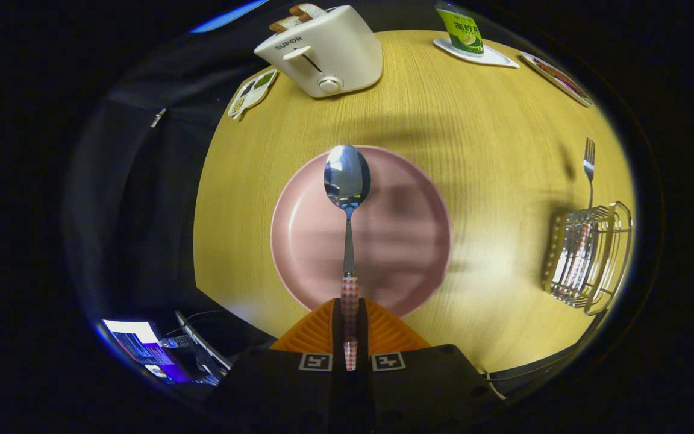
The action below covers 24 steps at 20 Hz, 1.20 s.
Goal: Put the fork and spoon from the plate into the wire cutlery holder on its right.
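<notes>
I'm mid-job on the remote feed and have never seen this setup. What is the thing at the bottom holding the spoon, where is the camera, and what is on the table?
The camera rides on a hand-held two-finger gripper and looks forward along its fingers, so the picture is round and bent like a fisheye. A person carries the gripper; there is no robot arm. The fingers are closed on the checked handle of the spoon, whose bowl points away from the camera, over the pink plate. The plate lies on a round wooden table and has nothing else on it. To its right stands the wire cutlery holder, with the fork already standing in it, tines up. Beyond the plate sit a white toaster with bread in it, a green packet on a small white dish, and two more small dishes of food.
</notes>
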Tool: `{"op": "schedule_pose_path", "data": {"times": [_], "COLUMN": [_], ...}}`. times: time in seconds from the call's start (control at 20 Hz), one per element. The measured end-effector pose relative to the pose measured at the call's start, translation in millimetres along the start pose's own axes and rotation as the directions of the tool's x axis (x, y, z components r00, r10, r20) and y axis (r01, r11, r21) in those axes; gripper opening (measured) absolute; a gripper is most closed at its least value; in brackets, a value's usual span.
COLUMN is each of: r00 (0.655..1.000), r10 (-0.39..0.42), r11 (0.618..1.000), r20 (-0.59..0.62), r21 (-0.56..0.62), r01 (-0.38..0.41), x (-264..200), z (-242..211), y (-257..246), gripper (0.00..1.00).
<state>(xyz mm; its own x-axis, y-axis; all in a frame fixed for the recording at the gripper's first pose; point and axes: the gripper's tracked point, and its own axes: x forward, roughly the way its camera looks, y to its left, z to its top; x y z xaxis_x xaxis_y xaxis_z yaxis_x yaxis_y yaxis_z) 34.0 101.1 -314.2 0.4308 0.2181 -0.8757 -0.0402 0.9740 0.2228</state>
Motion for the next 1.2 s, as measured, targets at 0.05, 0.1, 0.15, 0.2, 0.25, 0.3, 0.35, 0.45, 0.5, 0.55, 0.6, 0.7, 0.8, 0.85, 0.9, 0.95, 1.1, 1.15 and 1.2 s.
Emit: {"op": "schedule_pose_path", "data": {"times": [0.05,0.1,0.15,0.2,0.25,0.3,0.35,0.45,0.5,0.55,0.6,0.7,0.8,0.85,0.9,0.95,1.1,1.15,1.2], "r00": [1.0,1.0,1.0,0.999,0.998,0.997,0.995,0.989,0.985,0.979,0.973,0.962,0.943,0.931,0.917,0.904,0.865,0.854,0.838], "r10": [-0.003,-0.011,-0.029,-0.053,-0.068,-0.081,-0.099,-0.145,-0.174,-0.201,-0.225,-0.253,-0.283,-0.306,-0.329,-0.343,-0.363,-0.365,-0.372], "r11": [1.0,0.999,0.998,0.995,0.992,0.989,0.987,0.978,0.971,0.965,0.958,0.951,0.944,0.936,0.926,0.92,0.916,0.914,0.911], "r20": [0.003,0.006,0.007,0.008,0.014,0.014,0.009,-0.004,-0.015,-0.03,-0.05,-0.103,-0.174,-0.2,-0.226,-0.254,-0.346,-0.371,-0.4], "r21": [-0.014,-0.034,-0.063,-0.088,-0.107,-0.12,-0.129,-0.153,-0.167,-0.181,-0.194,-0.206,-0.224,-0.243,-0.266,-0.283,-0.305,-0.319,-0.329], "r01": [0.003,0.012,0.03,0.054,0.07,0.082,0.099,0.143,0.169,0.192,0.211,0.229,0.242,0.256,0.266,0.27,0.262,0.252,0.248], "x": [-16,-30,-45,-61,-74,-87,-100,-124,-134,-143,-151,-162,-170,-174,-176,-177,-177,-176,-174], "z": [-2,-1,-3,-4,-3,-4,-5,-6,-8,-10,-13,-20,-31,-31,-33,-35,-39,-37,-36], "y": [-7,-12,-22,-35,-45,-57,-68,-93,-107,-120,-131,-150,-167,-177,-185,-191,-200,-202,-205], "gripper": [0.09,0.09,0.09,0.09,0.09,0.09,0.09,0.09,0.09,0.09,0.09,0.09,0.09,0.09,0.09,0.09,0.09,0.09,0.09]}}
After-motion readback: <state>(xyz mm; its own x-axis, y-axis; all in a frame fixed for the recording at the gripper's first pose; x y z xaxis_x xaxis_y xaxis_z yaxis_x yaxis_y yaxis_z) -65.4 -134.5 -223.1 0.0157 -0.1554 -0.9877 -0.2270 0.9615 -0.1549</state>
